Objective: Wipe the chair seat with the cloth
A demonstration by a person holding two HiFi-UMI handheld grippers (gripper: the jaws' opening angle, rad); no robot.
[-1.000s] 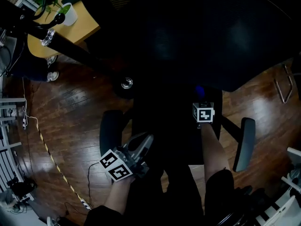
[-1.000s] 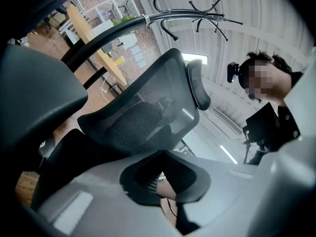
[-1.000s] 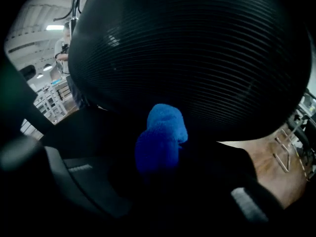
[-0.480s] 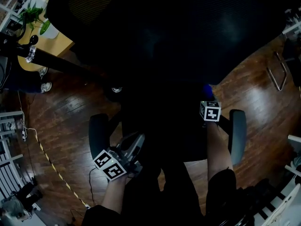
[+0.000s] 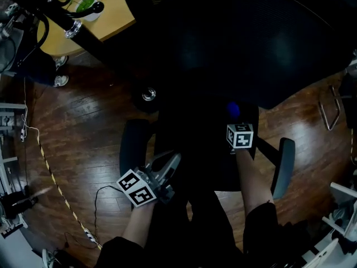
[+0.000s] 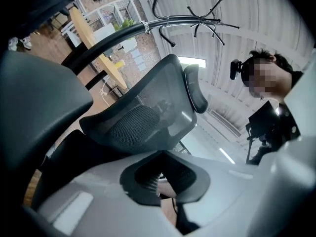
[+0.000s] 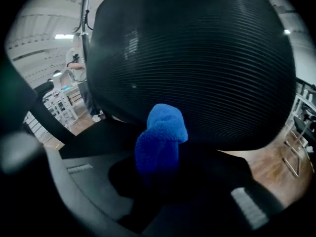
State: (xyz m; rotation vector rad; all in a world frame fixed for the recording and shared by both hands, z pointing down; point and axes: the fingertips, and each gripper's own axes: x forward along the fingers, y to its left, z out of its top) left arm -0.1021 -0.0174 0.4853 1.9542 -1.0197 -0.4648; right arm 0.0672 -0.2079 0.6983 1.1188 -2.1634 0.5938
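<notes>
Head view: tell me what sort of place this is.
Probably an office or open workspace: a mesh-backed office chair, a wooden desk with a potted plant on it, wood-plank flooring, and a coat stand that shows in the left gripper view.

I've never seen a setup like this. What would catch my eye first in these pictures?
The bright blue cloth stands out most, pinched in the right gripper just in front of the big black mesh chair back. In the dark head view, the black-and-white marker cube on the left gripper catches the eye at lower left, near the chair's armrest.
</notes>
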